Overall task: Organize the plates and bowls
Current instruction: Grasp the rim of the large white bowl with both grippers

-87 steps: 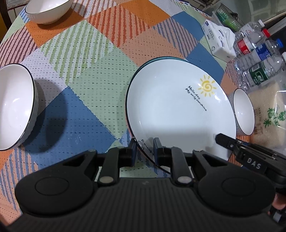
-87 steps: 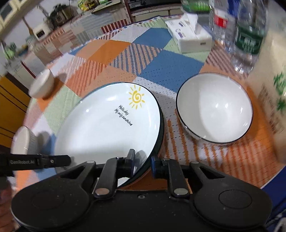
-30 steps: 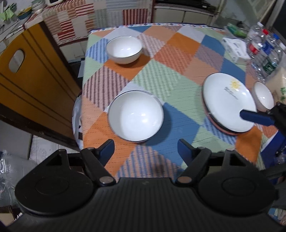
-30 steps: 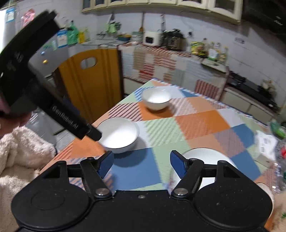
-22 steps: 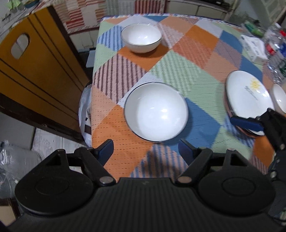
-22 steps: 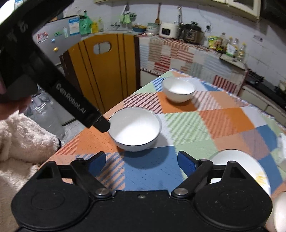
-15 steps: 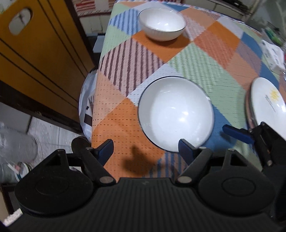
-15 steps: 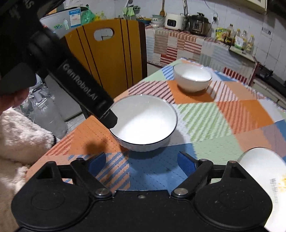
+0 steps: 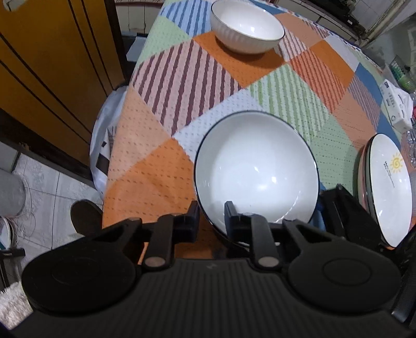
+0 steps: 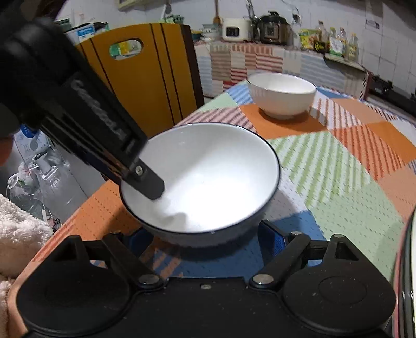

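Patchwork tablecloth, "Hello day" plate

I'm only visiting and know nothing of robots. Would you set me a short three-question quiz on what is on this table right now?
1. True or false: the left tool has closed on the rim of the near bowl.
2. Multiple choice: the right tool is A) clamped on the plate, B) open, with the near bowl between its fingers, C) holding the far bowl.
3. Fill in: the far bowl stands on an ______ patch of the tablecloth.

Key: 1 true. 2 B. 3 orange.
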Motion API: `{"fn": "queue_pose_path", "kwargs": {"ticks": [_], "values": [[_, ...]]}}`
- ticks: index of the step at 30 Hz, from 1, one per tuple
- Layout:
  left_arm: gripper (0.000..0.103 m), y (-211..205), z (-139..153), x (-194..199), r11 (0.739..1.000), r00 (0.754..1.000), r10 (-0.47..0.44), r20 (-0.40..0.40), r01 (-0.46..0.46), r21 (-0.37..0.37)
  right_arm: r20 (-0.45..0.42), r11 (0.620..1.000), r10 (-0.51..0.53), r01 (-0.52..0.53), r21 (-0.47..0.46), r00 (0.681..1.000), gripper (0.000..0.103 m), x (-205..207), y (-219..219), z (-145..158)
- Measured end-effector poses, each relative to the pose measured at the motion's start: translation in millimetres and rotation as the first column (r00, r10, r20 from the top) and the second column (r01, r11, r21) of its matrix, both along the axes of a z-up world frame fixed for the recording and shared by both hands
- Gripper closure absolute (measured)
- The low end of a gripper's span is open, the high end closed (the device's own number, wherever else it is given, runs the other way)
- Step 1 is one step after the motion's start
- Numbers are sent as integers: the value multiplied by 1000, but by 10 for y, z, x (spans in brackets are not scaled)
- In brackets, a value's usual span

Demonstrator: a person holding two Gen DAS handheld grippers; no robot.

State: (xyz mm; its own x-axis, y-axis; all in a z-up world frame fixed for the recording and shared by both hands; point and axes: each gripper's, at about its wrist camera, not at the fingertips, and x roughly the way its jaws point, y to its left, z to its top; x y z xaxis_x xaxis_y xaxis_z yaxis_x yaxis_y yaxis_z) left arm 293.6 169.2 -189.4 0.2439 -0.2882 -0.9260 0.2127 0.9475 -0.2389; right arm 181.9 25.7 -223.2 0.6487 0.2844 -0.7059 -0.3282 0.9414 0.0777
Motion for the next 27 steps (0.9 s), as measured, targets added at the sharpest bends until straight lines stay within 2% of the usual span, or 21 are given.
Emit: {"fn": "queue_pose_path", "kwargs": {"ticks": [4,10,14,19,23,27], "values": [[85,-88,38,-52,999,999,-41,33,39,37,20,1000,9,-9,-8,1000,13,26,24,-10],[85,-269,248,-43,994,992,-102,77,100,33,52,999,-36,37,-8,998,14,20,-80,102],[85,-470,399,69,991,986,-134,94,135,-2,72,996,-76,80,-43,994,14,61,-216,257],[85,-759,478,258,986,984,-150,100,156,-57,32,986,-125,128,-111,992,14,244,-462,471],[85,-969,440,421,983,984,-144,104,154,-99,2,974,-113,111,-196,994,14,453,-646,558],[85,-1097,327,587,982,991,-99,85,111,-151,-41,963,-92,79,-257,995,14,685,-808,549]]}}
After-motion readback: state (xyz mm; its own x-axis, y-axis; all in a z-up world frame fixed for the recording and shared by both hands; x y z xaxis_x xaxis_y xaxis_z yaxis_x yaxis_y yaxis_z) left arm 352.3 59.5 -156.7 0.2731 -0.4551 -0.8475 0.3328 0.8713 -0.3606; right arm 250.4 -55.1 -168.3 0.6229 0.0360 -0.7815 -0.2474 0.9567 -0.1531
